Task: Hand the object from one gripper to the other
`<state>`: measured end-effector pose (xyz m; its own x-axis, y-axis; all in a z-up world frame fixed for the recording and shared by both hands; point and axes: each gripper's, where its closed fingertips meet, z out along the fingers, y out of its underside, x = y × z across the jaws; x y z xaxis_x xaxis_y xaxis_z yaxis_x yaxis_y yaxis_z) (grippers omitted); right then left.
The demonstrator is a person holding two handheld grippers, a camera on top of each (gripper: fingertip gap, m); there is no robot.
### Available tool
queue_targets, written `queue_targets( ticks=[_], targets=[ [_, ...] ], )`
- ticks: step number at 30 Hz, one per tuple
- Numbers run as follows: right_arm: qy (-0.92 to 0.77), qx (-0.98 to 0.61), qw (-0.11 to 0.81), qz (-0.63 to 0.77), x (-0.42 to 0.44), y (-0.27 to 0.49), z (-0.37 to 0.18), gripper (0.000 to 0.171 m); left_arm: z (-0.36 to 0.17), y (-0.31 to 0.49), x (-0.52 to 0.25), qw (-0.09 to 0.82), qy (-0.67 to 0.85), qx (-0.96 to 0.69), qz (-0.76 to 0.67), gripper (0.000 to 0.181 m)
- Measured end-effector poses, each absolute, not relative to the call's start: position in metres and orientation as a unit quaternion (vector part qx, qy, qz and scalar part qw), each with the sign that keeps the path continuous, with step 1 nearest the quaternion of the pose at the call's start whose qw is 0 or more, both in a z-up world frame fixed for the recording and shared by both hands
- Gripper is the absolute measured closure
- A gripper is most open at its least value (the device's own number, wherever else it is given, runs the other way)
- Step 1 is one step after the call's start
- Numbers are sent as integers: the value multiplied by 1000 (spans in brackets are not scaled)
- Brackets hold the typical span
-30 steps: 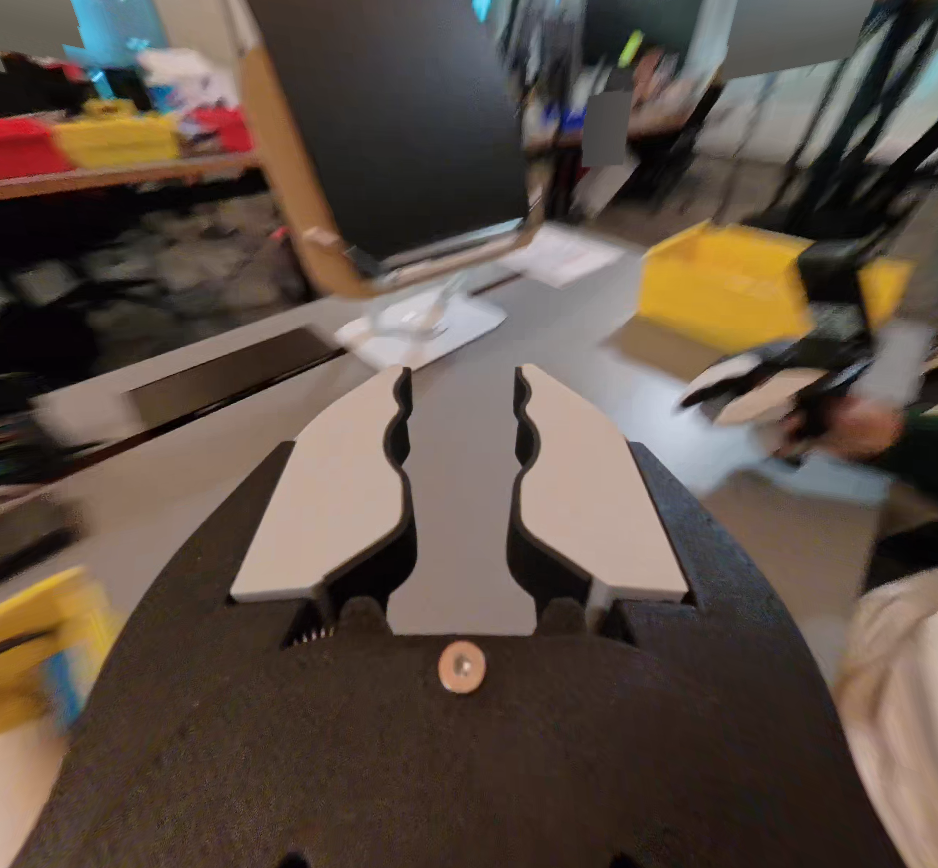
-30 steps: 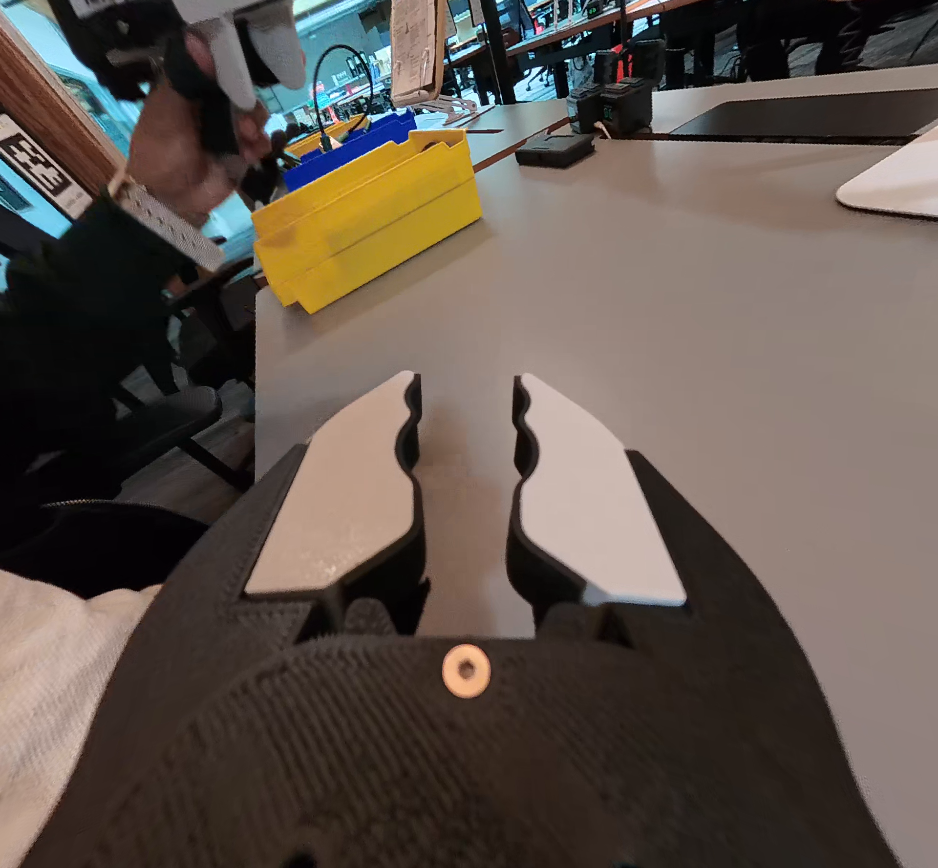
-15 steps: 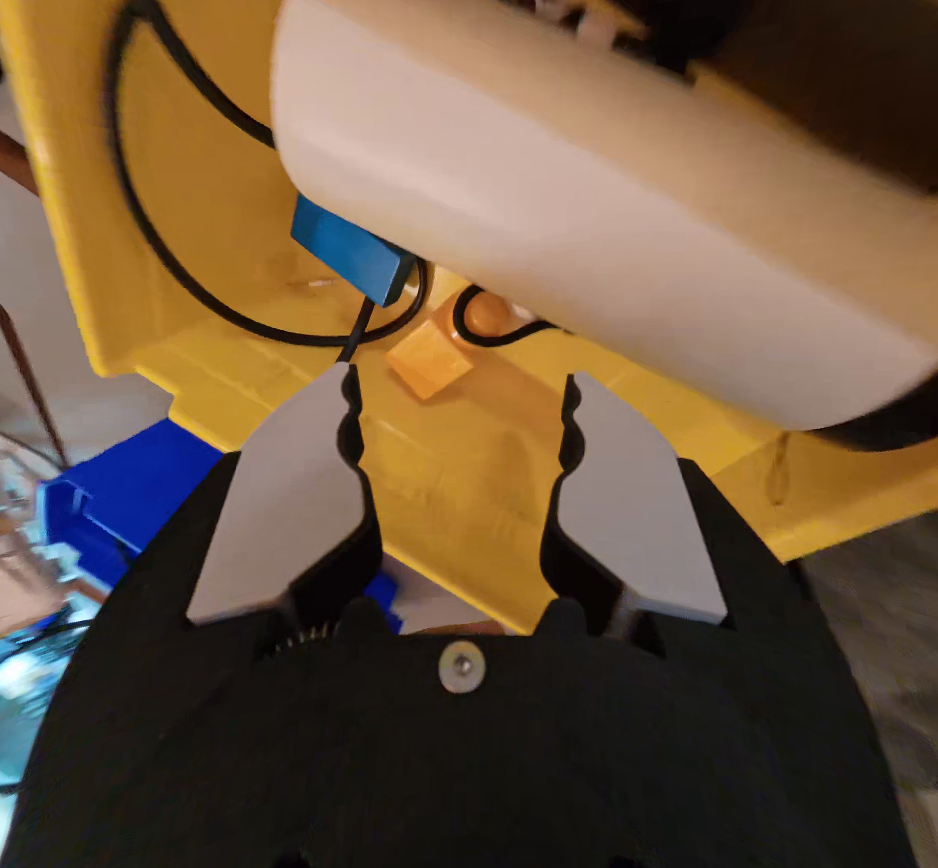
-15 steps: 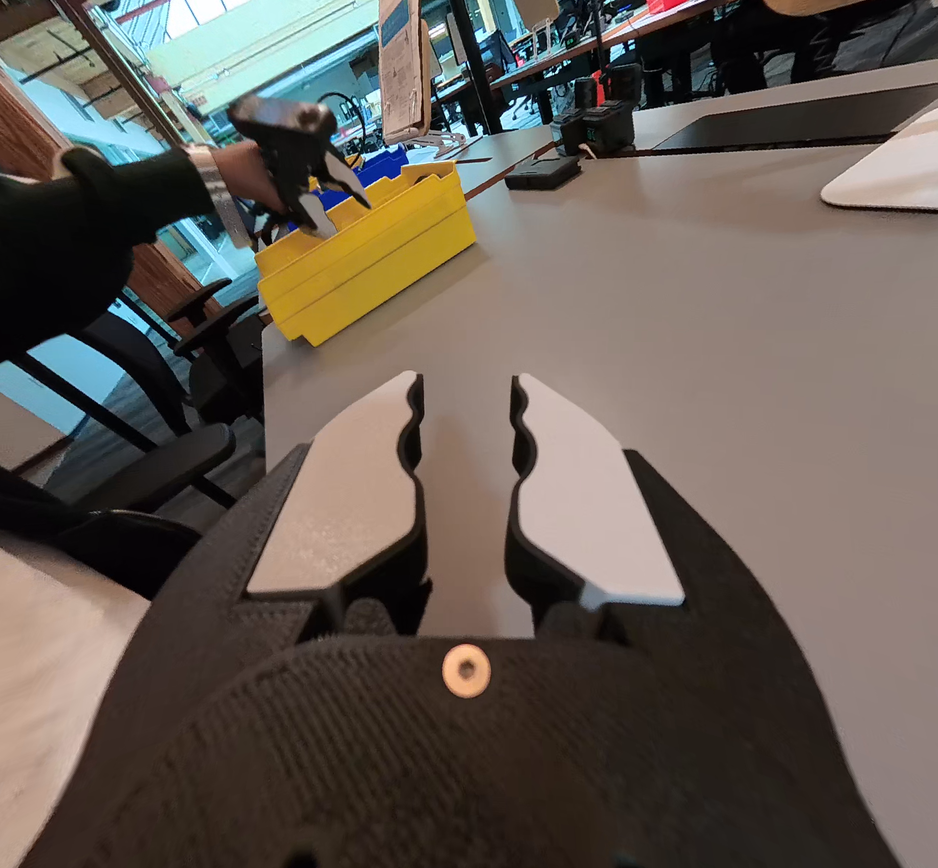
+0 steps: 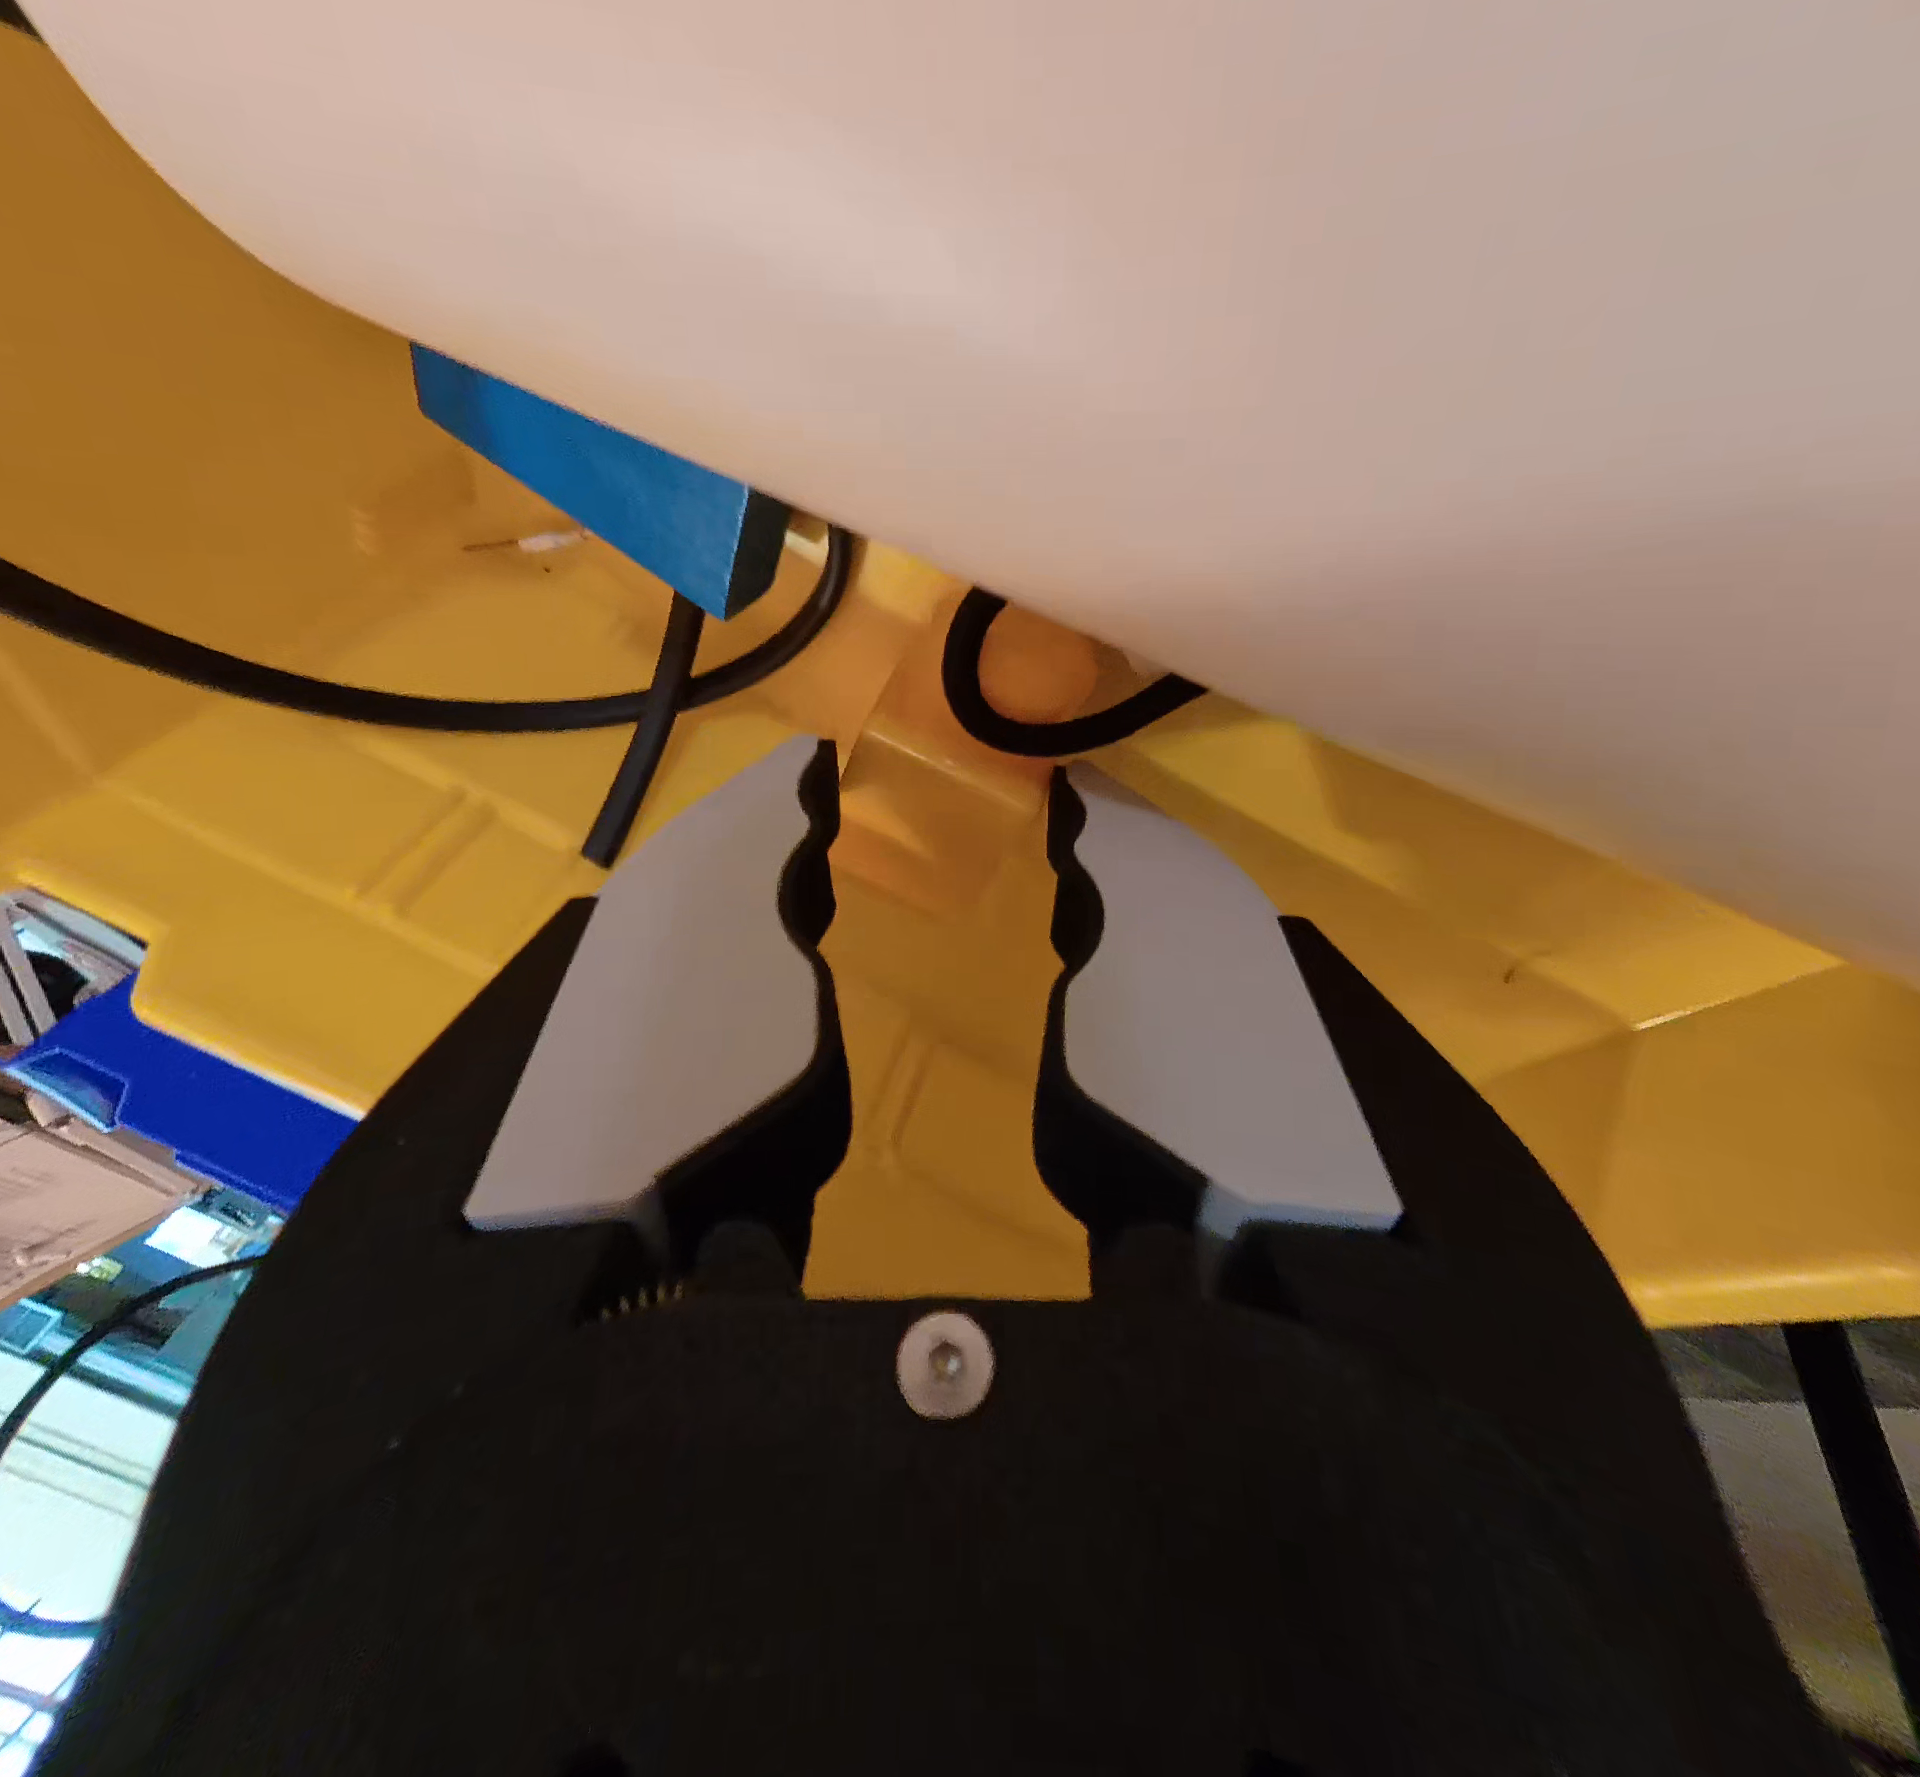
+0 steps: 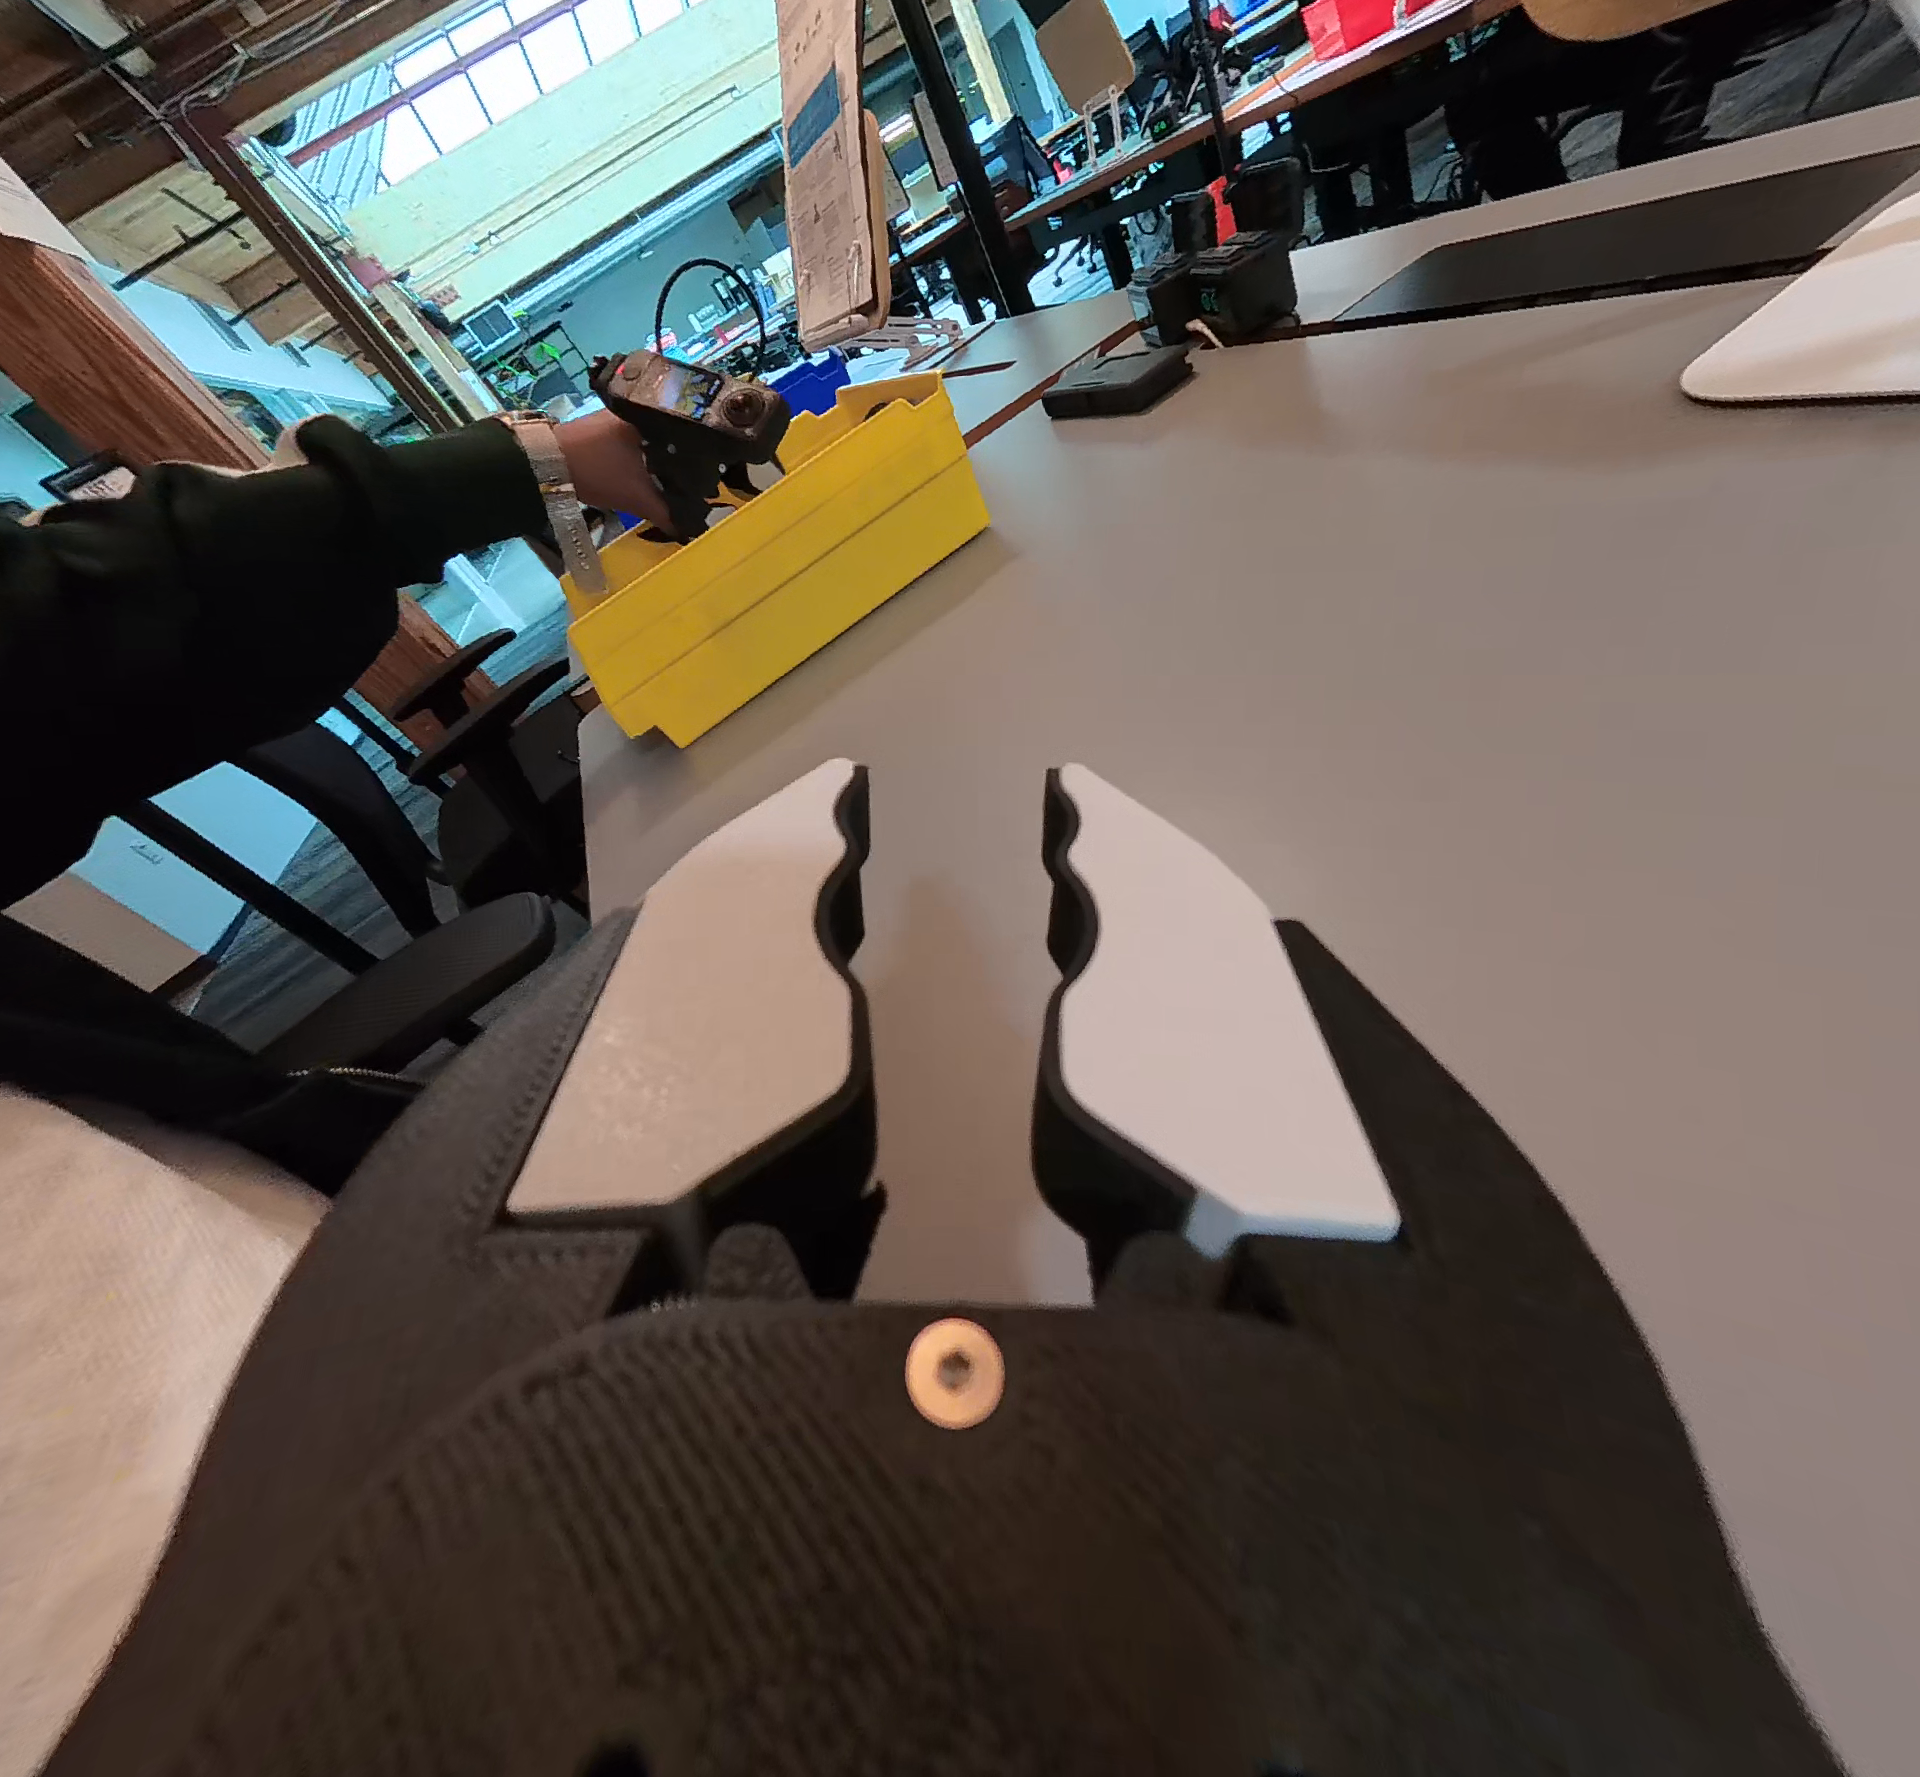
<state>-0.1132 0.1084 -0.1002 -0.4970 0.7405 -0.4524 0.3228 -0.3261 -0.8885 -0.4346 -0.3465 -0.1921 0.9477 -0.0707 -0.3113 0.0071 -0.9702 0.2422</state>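
My left gripper [image 5: 935, 777] reaches down into a yellow bin [image 5: 312, 854]. Its fingertips press on both sides of a small orange block [image 5: 940, 834] on the bin floor. A large white rounded object [image 5: 1039, 221] fills the top of the left wrist view and hides the space behind the block. In the right wrist view the left gripper [image 6: 686, 449] shows far off, inside the yellow bin [image 6: 810, 564], held by a hand in a dark sleeve. My right gripper [image 6: 951, 782] is open and empty, low over the grey table [image 6: 1403, 688].
A blue block [image 5: 592, 480], black cables [image 5: 416, 699] and an orange knob [image 5: 1029, 673] lie in the bin. A blue bin [image 5: 177, 1093] sits beyond it. A white stand base [image 6: 1818, 345] and black devices [image 6: 1117, 377] stand at the table's far side; office chairs [image 6: 457, 979] are to the left. My right fingertips sit around 55 cm from my left ones.
My left gripper swung from above the table down into the yellow bin, and its fingers narrowed onto the orange block. My right gripper has barely moved.
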Motion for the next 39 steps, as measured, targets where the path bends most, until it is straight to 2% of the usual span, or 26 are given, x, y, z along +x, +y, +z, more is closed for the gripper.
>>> queue_targets(
  ticks=[4,11,14,19,23,29,34,39],
  targets=[
    [-555,-473,150,667,-111,109,-98,139,-162,-345,-434,86,12,976,-198,144],
    [-537,-477,134,683,-109,114,-96,139,-54,-341,-436,-61,121,947,-292,145],
    [-534,-475,128,688,-108,113,-95,139,-22,-293,-412,-211,160,933,-246,145],
    [-542,-466,139,685,-106,113,-94,141,10,-159,-331,-431,133,885,-119,145],
    [-571,-441,180,669,-101,112,-88,142,-5,-50,-247,-518,70,852,2,145],
    [-620,-355,256,652,-83,104,-72,141,-78,63,-145,-543,-5,831,120,145],
    [-642,-322,277,639,-76,102,-76,140,-112,92,-93,-564,-18,806,178,145],
    [-647,-300,277,643,-72,96,-76,138,-115,91,-74,-557,-42,807,189,145]
  ],
)
